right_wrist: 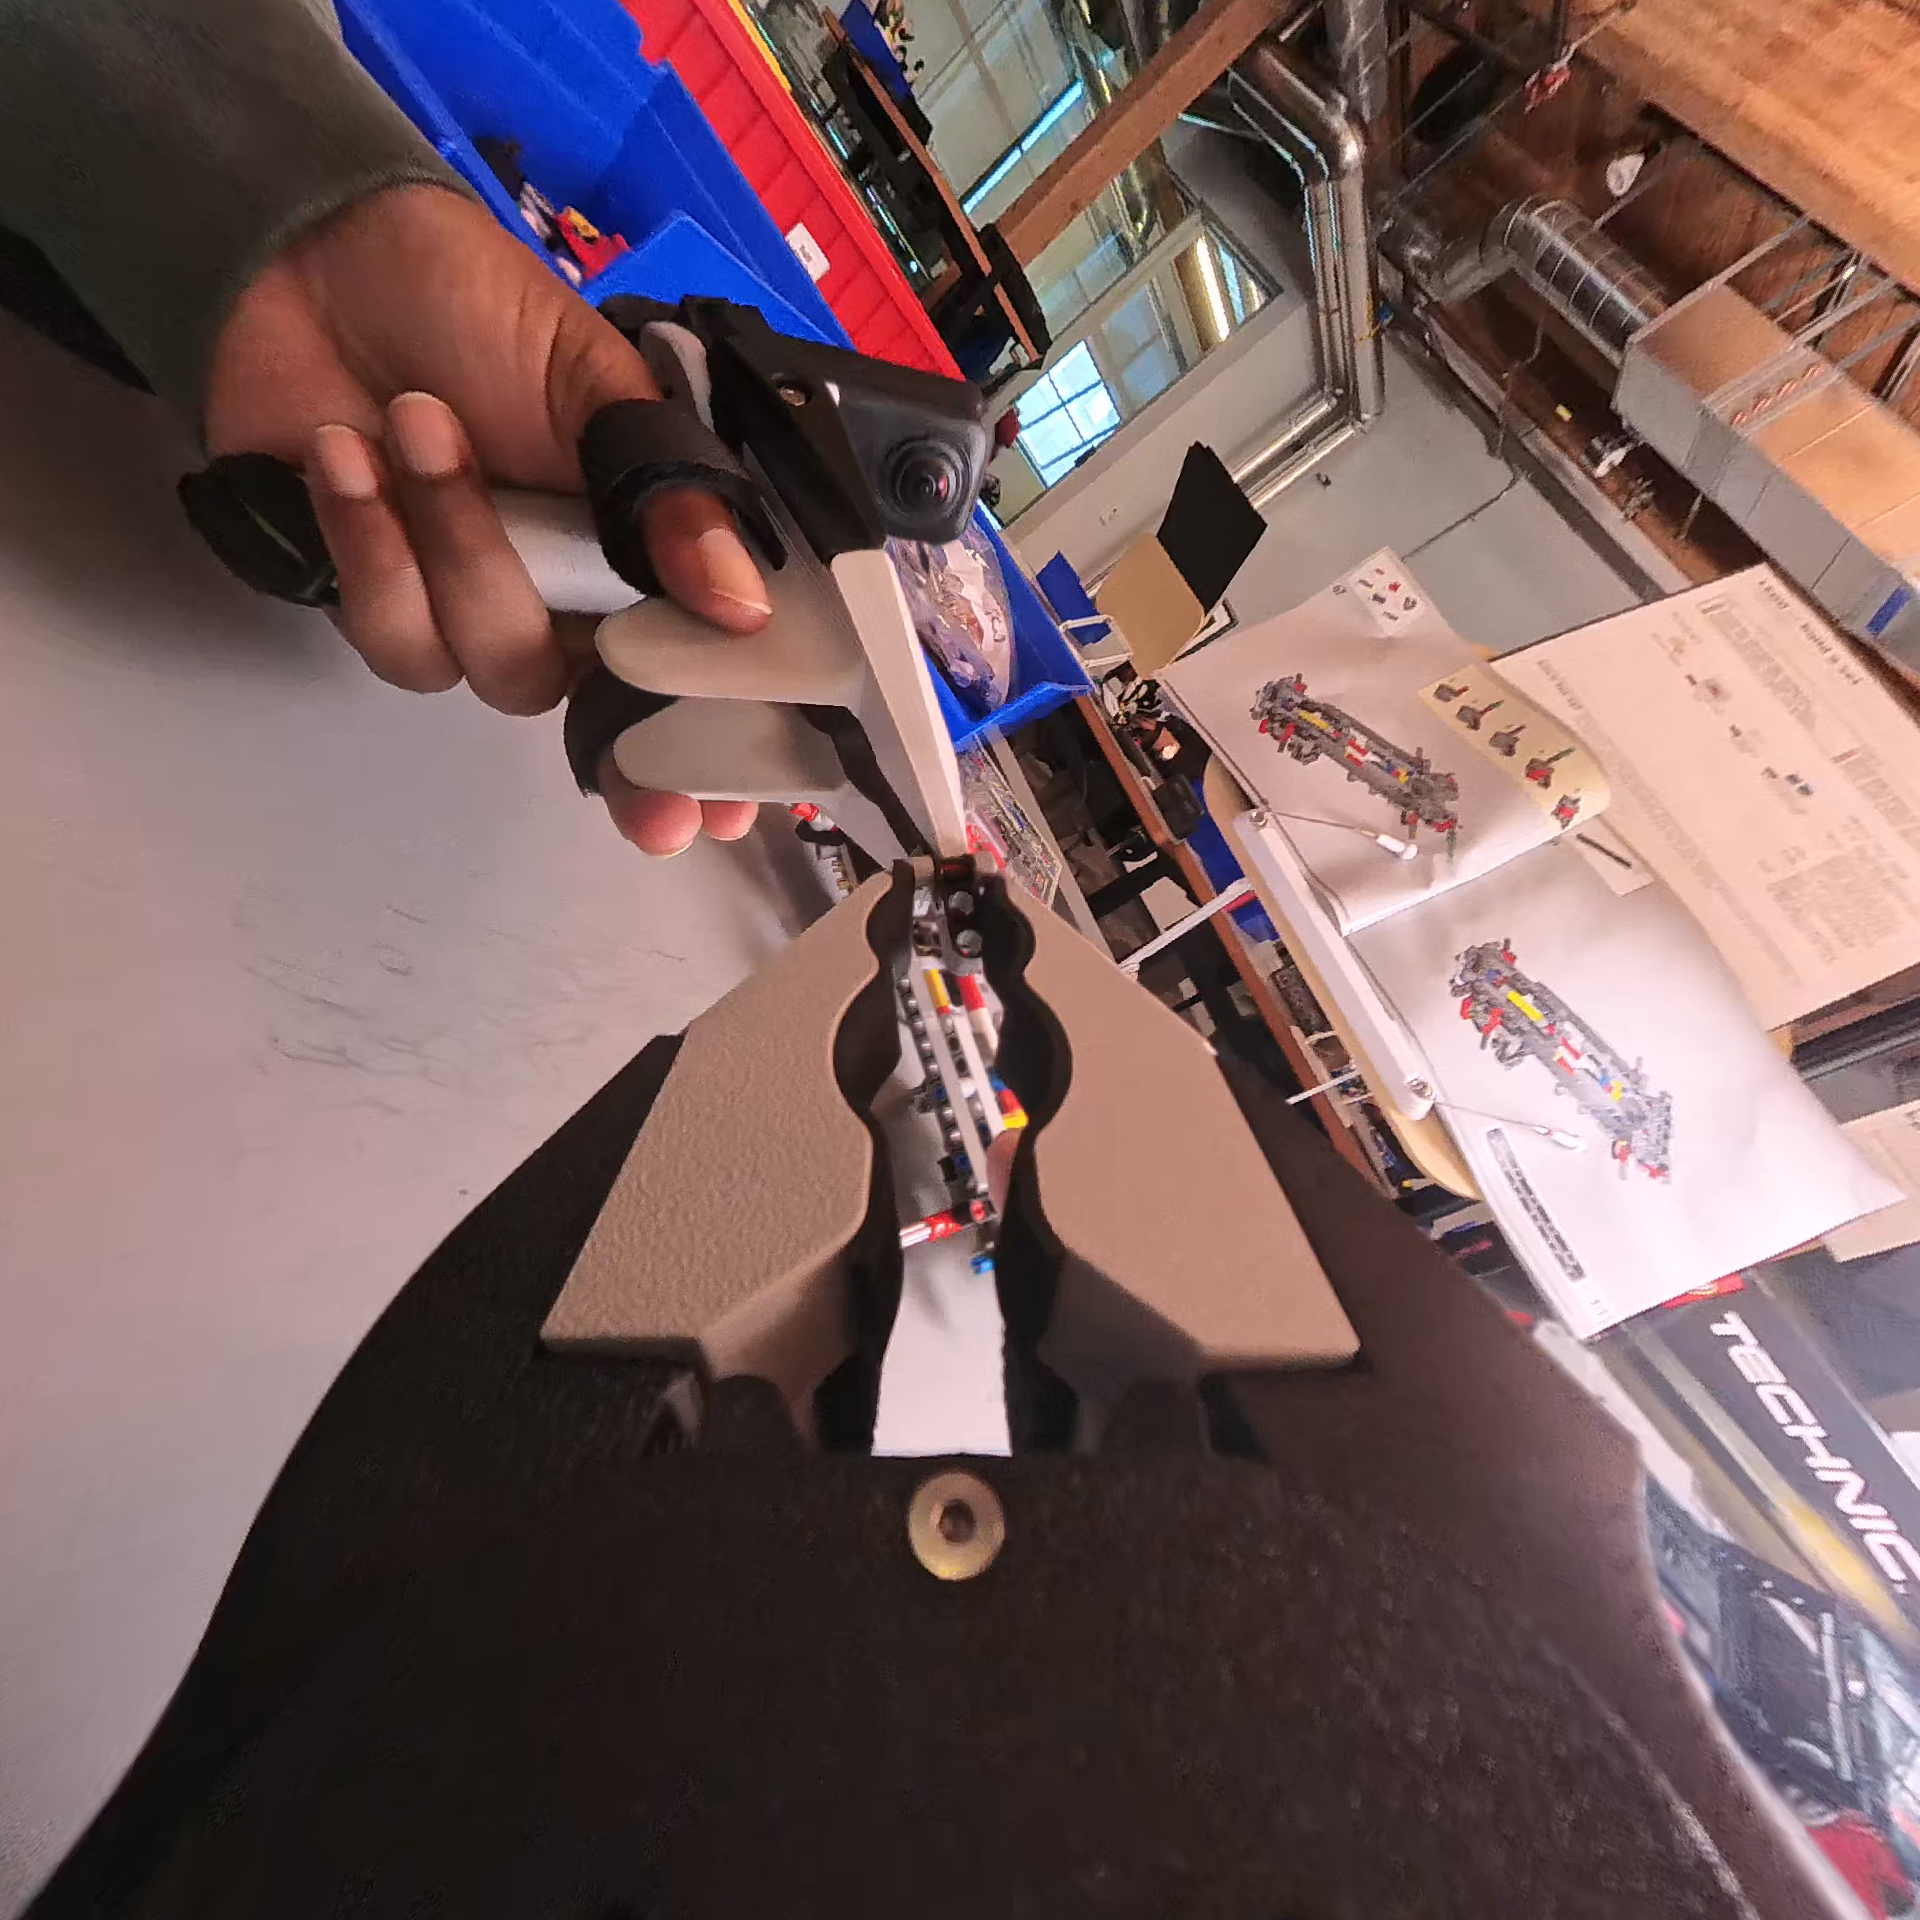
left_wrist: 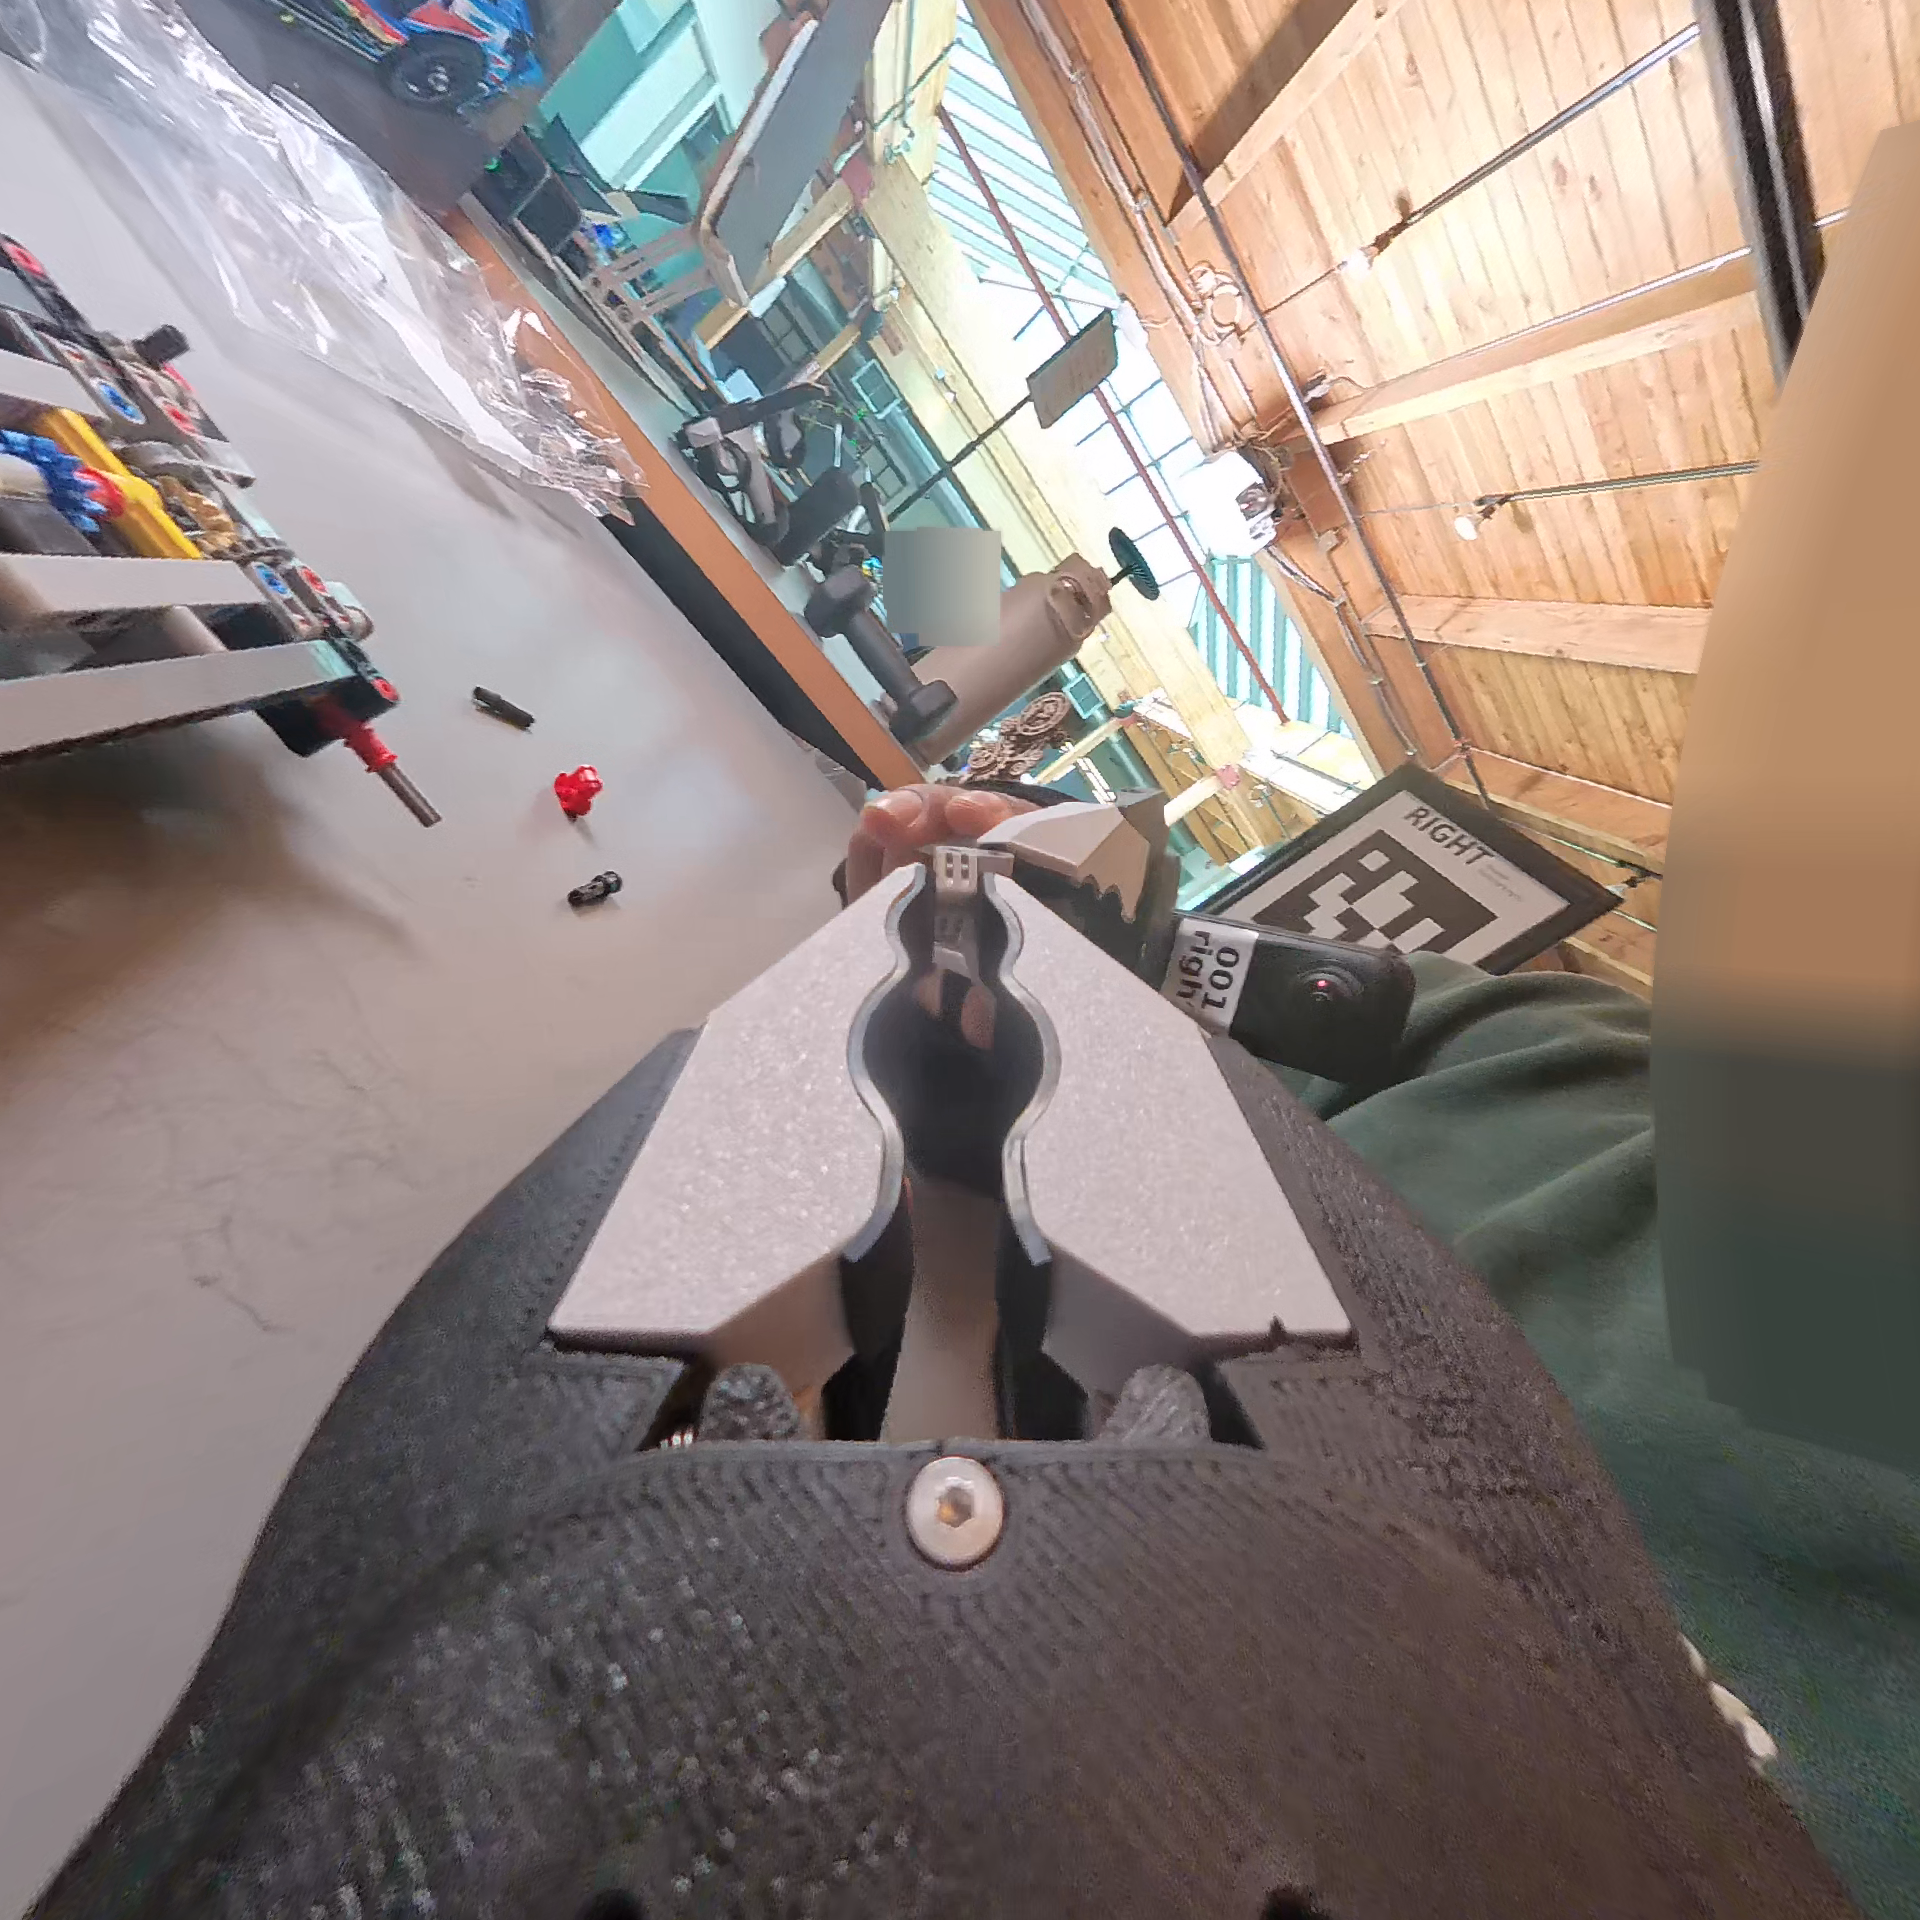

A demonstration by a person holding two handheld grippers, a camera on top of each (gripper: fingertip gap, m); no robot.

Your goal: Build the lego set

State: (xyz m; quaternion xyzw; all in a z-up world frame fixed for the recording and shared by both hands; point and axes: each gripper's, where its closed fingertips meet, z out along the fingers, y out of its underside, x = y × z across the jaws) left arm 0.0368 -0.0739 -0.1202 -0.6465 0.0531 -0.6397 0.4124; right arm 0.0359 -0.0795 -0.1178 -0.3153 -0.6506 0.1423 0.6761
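In the left wrist view my left gripper (left_wrist: 957, 871) is shut on a small grey lego piece (left_wrist: 956, 864), held above the grey table. My right gripper (left_wrist: 1081, 854) meets it tip to tip from the right. In the right wrist view my right gripper (right_wrist: 951, 891) is shut on a small black lego piece (right_wrist: 964, 906), with the left gripper (right_wrist: 948, 854) touching it from above, held by a hand (right_wrist: 436, 436). The long grey lego chassis (right_wrist: 961, 1081) shows through the gap between my fingers. It lies at the left on the table (left_wrist: 156, 520).
A black pin (left_wrist: 504, 707), a red piece (left_wrist: 577, 792) and another black pin (left_wrist: 595, 889) lie loose on the table (left_wrist: 312, 1039). Clear plastic bags (left_wrist: 312, 239) lie farther back. An open instruction booklet (right_wrist: 1507, 862), blue bins (right_wrist: 644, 156) and the set's box (right_wrist: 1829, 1455) are around. My two grippers' fingertips are within a few centimetres of each other.
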